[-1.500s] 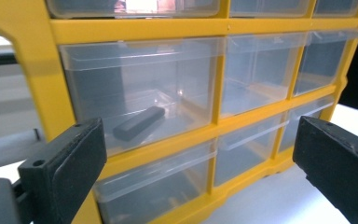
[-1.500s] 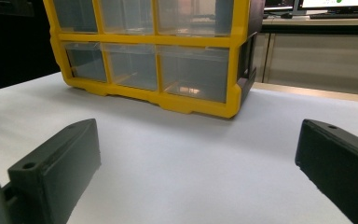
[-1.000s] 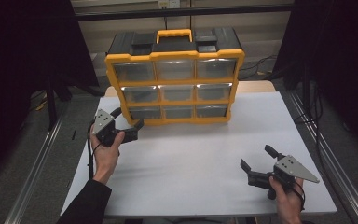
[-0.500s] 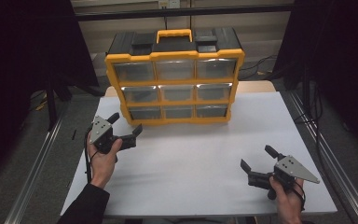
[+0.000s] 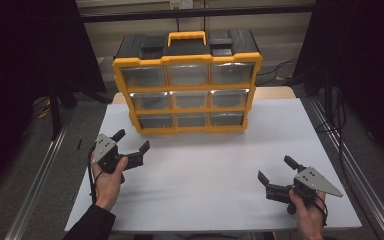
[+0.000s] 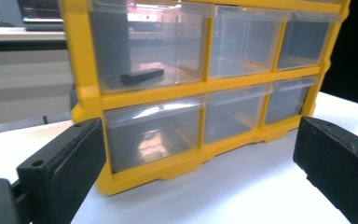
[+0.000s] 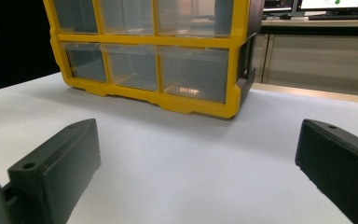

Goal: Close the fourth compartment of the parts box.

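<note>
Item 1, left claw (image 5: 130,145): held in the person's left hand (image 5: 107,177) near the left edge of the desk (image 5: 205,165). Jaws spread wide, nothing between them. It points at the lower left corner of the drawer cabinet, near it but not touching.

Item 2, drawer cabinet (image 5: 187,82): yellow frame, black top with a yellow handle (image 5: 186,37), nine clear drawers in three rows. It stands upright at the back of the desk. All drawers look shut. In the left gripper view a small black block (image 6: 142,75) lies in the left drawer of the middle row (image 6: 149,49); the bottom left drawer (image 6: 151,130) looks empty.

Item 3, right claw (image 5: 275,175): held in the right hand (image 5: 310,212) near the front right corner of the desk, well apart from the cabinet. Jaws spread, empty.

Risks, judged: the cabinet stands free, so a one-sided pull on a drawer could drag or tip it forward. The clear drawer fronts are smooth; a shallow pinch on a lip may slip off.
</note>
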`<state>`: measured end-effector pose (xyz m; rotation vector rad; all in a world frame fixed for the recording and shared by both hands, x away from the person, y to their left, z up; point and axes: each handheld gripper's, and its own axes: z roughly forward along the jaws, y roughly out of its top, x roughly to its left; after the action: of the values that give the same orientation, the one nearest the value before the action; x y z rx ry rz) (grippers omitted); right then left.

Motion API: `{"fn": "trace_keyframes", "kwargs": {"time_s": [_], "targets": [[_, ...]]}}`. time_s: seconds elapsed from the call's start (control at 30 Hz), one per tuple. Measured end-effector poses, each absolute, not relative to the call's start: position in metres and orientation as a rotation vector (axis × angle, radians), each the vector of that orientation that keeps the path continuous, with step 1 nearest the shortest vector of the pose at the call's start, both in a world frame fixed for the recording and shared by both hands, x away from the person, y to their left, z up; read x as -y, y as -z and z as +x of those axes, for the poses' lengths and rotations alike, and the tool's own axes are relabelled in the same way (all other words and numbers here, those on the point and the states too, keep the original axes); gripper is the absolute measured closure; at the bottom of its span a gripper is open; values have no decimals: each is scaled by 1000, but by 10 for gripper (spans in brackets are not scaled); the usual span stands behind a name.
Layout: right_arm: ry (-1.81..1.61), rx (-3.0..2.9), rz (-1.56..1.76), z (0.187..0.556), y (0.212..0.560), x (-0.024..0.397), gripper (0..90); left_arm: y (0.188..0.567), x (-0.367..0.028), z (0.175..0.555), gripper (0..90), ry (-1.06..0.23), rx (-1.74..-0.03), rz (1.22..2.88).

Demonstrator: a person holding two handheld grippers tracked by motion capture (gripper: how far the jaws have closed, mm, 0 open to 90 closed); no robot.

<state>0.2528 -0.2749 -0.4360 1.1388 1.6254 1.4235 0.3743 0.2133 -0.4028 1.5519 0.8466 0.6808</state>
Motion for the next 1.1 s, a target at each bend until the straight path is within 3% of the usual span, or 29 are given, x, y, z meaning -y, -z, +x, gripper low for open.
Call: {"fn": "trace_keyframes", "kwargs": {"time_s": [1.1], "targets": [[-1421, -1620, 1145, 253, 436, 275, 0, 413, -236, 324, 27, -650, -892, 1542]]}}
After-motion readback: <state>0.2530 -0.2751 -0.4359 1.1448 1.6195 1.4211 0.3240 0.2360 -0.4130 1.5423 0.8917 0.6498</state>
